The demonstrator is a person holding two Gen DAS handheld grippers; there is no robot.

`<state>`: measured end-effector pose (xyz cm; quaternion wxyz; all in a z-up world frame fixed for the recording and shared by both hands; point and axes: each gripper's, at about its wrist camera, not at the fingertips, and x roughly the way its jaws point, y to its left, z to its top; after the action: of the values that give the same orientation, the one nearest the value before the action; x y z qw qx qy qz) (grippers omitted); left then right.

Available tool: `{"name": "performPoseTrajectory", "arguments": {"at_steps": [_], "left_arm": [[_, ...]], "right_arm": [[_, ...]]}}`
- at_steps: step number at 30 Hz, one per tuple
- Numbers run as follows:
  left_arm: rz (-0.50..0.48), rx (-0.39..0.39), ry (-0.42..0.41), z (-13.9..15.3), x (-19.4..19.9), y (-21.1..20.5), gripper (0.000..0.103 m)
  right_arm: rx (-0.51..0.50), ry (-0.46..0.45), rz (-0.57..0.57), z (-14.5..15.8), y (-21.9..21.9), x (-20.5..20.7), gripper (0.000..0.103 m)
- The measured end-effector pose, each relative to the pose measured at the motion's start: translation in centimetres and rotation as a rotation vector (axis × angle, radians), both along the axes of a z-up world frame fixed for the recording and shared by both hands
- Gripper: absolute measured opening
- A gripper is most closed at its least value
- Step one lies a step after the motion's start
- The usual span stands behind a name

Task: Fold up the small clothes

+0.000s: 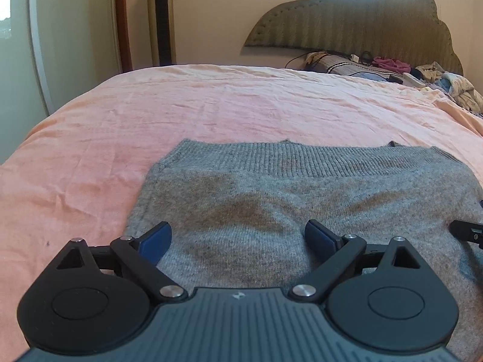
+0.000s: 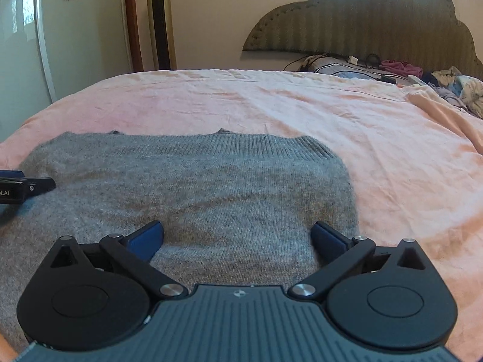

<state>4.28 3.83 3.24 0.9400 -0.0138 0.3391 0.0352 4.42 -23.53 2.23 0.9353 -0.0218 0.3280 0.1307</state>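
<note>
A grey knitted sweater (image 1: 271, 199) lies flat and folded on the pink bed sheet (image 1: 151, 111), its ribbed hem at the far edge. It also shows in the right wrist view (image 2: 193, 187). My left gripper (image 1: 238, 238) is open and empty, low over the sweater's near left part. My right gripper (image 2: 238, 238) is open and empty, low over the sweater's near right part. The right gripper's tip shows at the right edge of the left wrist view (image 1: 468, 232). The left gripper's tip shows at the left edge of the right wrist view (image 2: 24, 188).
A pile of clothes (image 1: 446, 84) and a patterned pillow (image 1: 347, 65) with cables lie at the far right by the padded headboard (image 1: 362, 24). A tower fan (image 1: 161, 18) and a wardrobe door (image 1: 66, 30) stand beyond the bed's far left. The sheet (image 2: 332, 114) spreads around the sweater.
</note>
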Motion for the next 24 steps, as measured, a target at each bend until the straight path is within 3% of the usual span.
{"name": "performPoseTrajectory", "arguments": {"at_steps": [5, 7, 9, 14, 17, 20, 21, 24], "left_arm": [[-0.071, -0.106, -0.009, 1.7, -3.9, -0.5, 0.096], [-0.093, -0.075, 0.043, 0.1, -4.2, -0.9, 0.097], [-0.129, -0.014, -0.016, -1.2, -4.9, -0.9, 0.102], [-0.084, 0.005, 0.014, 0.5, -5.8, -0.1, 0.100], [-0.085, -0.024, 0.040, 0.2, -6.7, 0.8, 0.101], [-0.084, -0.045, 0.030, -1.1, -6.6, 1.8, 0.103], [-0.084, -0.040, 0.034, -1.0, -6.6, 1.8, 0.103], [-0.030, -0.059, 0.040, 0.4, -7.5, 2.3, 0.102]], "right_arm": [[0.006, -0.005, -0.005, -0.1, 0.0, -0.2, 0.103], [0.007, -0.004, -0.005, -0.1, 0.0, -0.2, 0.103], [0.008, -0.004, -0.004, -0.1, -0.1, -0.3, 0.103], [0.005, 0.005, -0.064, 1.6, 0.0, -1.7, 0.102], [0.069, -0.005, -0.006, 2.8, 0.3, -3.6, 0.103], [-0.046, 0.061, 0.001, 0.7, 0.7, -3.4, 0.103], [-0.053, 0.012, 0.020, 0.3, 0.3, -3.9, 0.103], [-0.021, 0.039, -0.006, 2.0, -0.8, -4.9, 0.102]]}}
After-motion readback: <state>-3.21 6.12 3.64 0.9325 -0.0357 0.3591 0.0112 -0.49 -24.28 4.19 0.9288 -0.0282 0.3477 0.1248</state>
